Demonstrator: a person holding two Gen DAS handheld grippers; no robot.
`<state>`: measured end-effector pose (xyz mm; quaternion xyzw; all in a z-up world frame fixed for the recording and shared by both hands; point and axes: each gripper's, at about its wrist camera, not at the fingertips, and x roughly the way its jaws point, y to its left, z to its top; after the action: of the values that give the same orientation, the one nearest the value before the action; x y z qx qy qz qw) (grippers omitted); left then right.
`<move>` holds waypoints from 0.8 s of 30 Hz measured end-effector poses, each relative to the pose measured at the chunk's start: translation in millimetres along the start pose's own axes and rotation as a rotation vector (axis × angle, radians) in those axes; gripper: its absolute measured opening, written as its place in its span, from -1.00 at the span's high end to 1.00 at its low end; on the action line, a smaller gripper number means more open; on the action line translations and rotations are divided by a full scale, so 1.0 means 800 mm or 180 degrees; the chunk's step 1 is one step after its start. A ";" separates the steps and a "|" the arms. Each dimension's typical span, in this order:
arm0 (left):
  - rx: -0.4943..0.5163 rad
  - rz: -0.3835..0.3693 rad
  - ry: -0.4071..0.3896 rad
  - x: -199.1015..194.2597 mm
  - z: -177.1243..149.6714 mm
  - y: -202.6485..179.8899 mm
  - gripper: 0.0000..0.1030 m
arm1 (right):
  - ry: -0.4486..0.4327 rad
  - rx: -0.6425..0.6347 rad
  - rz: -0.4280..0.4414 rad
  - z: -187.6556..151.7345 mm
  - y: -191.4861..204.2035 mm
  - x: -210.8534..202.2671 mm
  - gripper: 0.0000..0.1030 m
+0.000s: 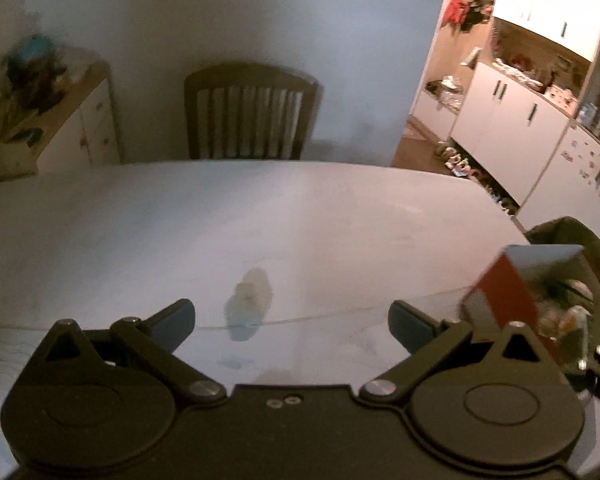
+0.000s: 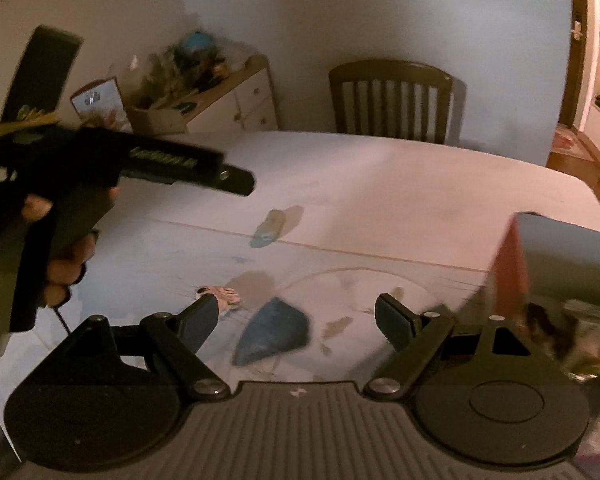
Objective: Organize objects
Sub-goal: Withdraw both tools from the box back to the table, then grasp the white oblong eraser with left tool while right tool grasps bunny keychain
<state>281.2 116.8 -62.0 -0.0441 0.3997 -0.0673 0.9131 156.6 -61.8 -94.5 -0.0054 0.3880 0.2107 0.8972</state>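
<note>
Much of the scene is smeared by motion blur. At the right edge of both views a box (image 1: 512,292) with a red side and a grey-blue side is cut off by the frame; dark and orange contents (image 2: 572,340) are seen in it, but they cannot be identified. In the right wrist view a small pale, patterned thing (image 2: 224,294) lies on the table (image 2: 400,184), partly hidden behind the left fingertip of the right gripper (image 2: 298,318); what it is cannot be told. The blue and grey patches (image 2: 274,330) on the tabletop seem to be printed on the cloth, though this is uncertain.

The right gripper is held over the near part of the table with its jaws spread wide and nothing between them. The left gripper (image 1: 292,324) is likewise spread wide and empty above the cloth. In the right wrist view it is seen from the side at upper left, gripped by a hand (image 2: 66,256) in a dark fingerless glove.

A slatted wooden chair (image 1: 250,116) stands at the far side of the table. A cluttered sideboard (image 1: 80,120) is seen against the wall to the left, and white kitchen cabinets (image 1: 512,120) through a doorway to the right.
</note>
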 end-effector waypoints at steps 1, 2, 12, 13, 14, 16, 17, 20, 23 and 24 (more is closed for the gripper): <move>-0.0038 0.0004 0.0028 0.009 0.003 0.009 -0.99 | 0.0027 -0.0016 0.0010 0.001 0.007 0.011 -0.66; -0.0056 0.0008 0.0041 0.015 0.005 0.016 -0.99 | 0.0048 -0.0037 0.0015 0.002 0.012 0.019 -0.66; -0.0037 0.0058 0.0156 0.080 -0.002 0.043 -0.97 | 0.0268 -0.0214 0.0117 -0.003 0.061 0.109 -0.66; -0.0050 0.0056 0.0175 0.087 -0.003 0.044 -0.95 | 0.0286 -0.0224 0.0128 -0.003 0.063 0.116 -0.67; -0.0056 0.0053 0.0192 0.093 -0.005 0.044 -0.93 | 0.0307 -0.0229 0.0140 -0.003 0.066 0.124 -0.66; -0.0060 0.0058 0.0231 0.107 -0.004 0.044 -0.89 | 0.0350 -0.0226 0.0180 -0.002 0.071 0.138 -0.67; -0.0063 0.0045 0.0247 0.115 -0.003 0.046 -0.86 | 0.0355 -0.0226 0.0196 -0.002 0.073 0.143 -0.66; 0.0000 0.0095 0.0282 0.132 -0.004 0.049 -0.73 | 0.0393 -0.0167 0.0190 -0.001 0.069 0.158 -0.65; -0.0109 0.0005 0.0386 0.147 -0.004 0.059 -0.60 | 0.0399 -0.0126 0.0265 -0.001 0.064 0.167 -0.65; -0.0111 -0.0011 0.0415 0.152 -0.004 0.060 -0.56 | 0.0400 -0.0150 0.0270 -0.001 0.064 0.169 -0.65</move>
<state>364.4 144.9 -158.6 -0.0563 0.4593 -0.0646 0.8841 219.3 35.4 -181.7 -0.0233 0.4384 0.2569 0.8610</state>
